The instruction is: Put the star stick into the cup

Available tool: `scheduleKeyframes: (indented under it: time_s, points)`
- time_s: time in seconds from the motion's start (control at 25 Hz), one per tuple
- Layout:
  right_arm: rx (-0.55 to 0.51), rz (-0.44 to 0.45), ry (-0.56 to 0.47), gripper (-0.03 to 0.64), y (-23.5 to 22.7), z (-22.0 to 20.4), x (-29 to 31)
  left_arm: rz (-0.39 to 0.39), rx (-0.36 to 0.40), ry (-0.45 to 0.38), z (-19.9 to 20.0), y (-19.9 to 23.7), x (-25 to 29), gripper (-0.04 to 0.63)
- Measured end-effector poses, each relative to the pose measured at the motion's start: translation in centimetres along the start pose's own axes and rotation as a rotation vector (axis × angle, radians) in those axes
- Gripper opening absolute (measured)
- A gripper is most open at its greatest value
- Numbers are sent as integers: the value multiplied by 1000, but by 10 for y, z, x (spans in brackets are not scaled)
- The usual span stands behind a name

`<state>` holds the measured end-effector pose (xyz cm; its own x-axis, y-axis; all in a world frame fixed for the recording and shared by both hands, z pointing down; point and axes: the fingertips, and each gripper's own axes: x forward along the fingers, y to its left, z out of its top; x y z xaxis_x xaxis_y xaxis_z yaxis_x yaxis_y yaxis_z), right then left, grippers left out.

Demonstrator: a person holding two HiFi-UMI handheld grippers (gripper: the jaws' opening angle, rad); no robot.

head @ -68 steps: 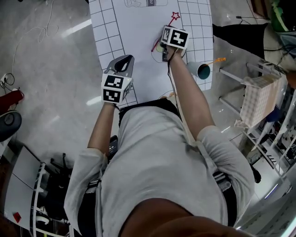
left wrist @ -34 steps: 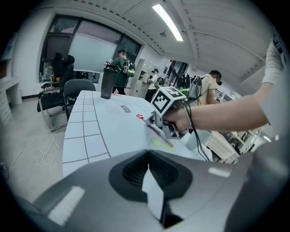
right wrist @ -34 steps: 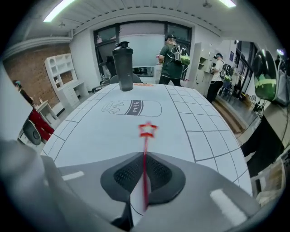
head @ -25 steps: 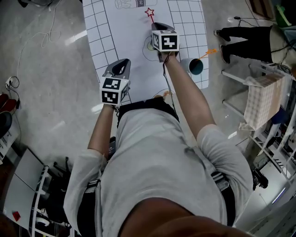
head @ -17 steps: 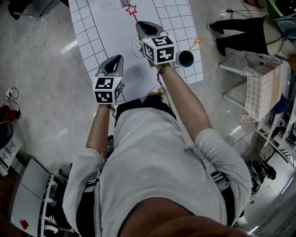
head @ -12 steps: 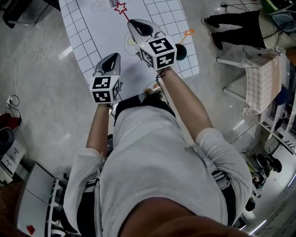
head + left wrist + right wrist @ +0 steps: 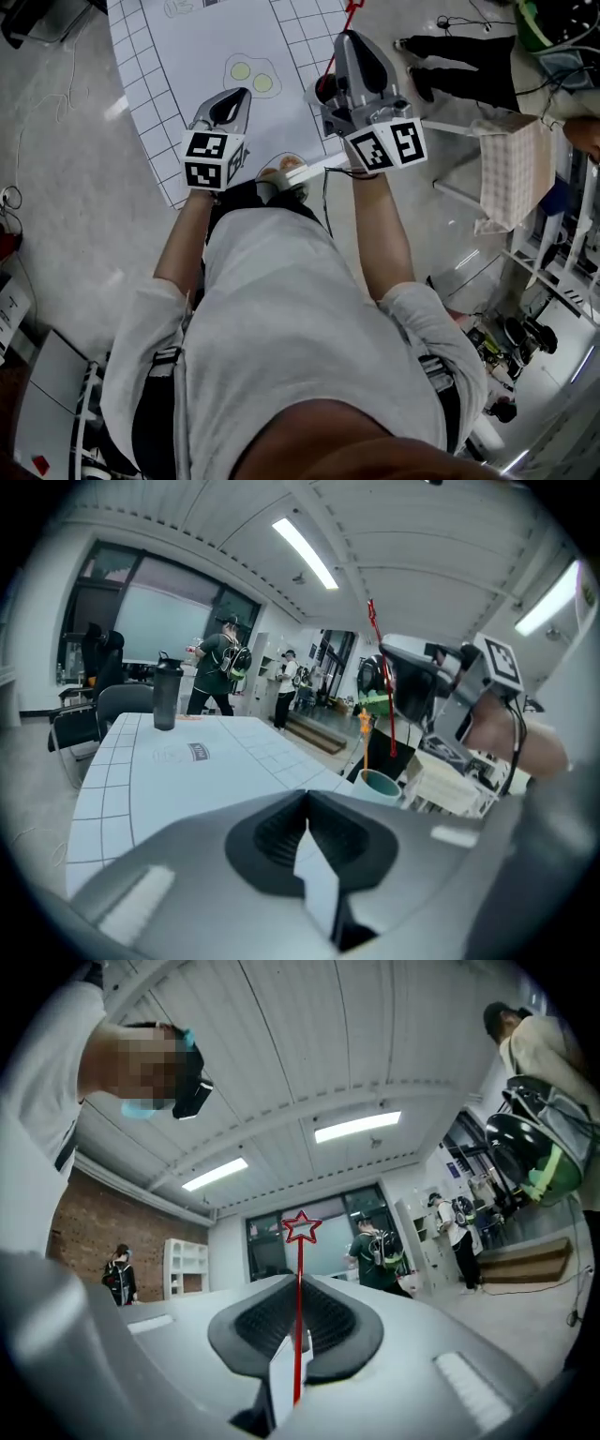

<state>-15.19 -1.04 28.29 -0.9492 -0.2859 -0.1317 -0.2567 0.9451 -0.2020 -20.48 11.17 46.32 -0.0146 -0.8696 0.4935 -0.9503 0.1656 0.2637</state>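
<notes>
The star stick (image 7: 299, 1330) is a thin red rod with an outline star (image 7: 302, 1227) on top. It stands upright, pinched between the jaws of my right gripper (image 7: 298, 1288). In the head view that gripper (image 7: 347, 42) is raised above the table's right edge, with the red stick (image 7: 341, 24) poking out of its tip. The teal cup (image 7: 380, 783) holds an orange stick (image 7: 365, 733) and stands below and beside the right gripper (image 7: 419, 682). From above only its dark mouth (image 7: 325, 87) shows. My left gripper (image 7: 236, 97) is shut and holds nothing over the near table edge.
A white gridded sheet (image 7: 178, 56) with printed yellow circles (image 7: 251, 75) covers the table. At its far end stands a dark bottle (image 7: 165, 694). Chairs (image 7: 89, 719) and several people are beyond. A rack with a checked cloth (image 7: 511, 169) stands to the right.
My right gripper has lifted the star stick off the sheet and swung right, over by the cup, tilting upward. The left gripper has shifted slightly forward and up, still shut.
</notes>
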Motion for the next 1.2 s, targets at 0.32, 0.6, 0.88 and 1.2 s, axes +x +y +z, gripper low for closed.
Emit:
scheduleKeyframes:
  time_s: [0.32,0.6,0.88,1.2]
  points:
    - [-17,-189,-55,14,-56,-13,-57,-68,64,11,4,-47,23,3]
    - [-56,-208,45,14,-59,-62,-65,-95,77,55,-7,-66,37,3]
    - [-19,-231,-20,14,-66,-46,-65,-112,79,58,-4,-70,46,3]
    - [-25,-257,-4,14,-77,-56,-54,-129,81,72,-3,-73,53,3]
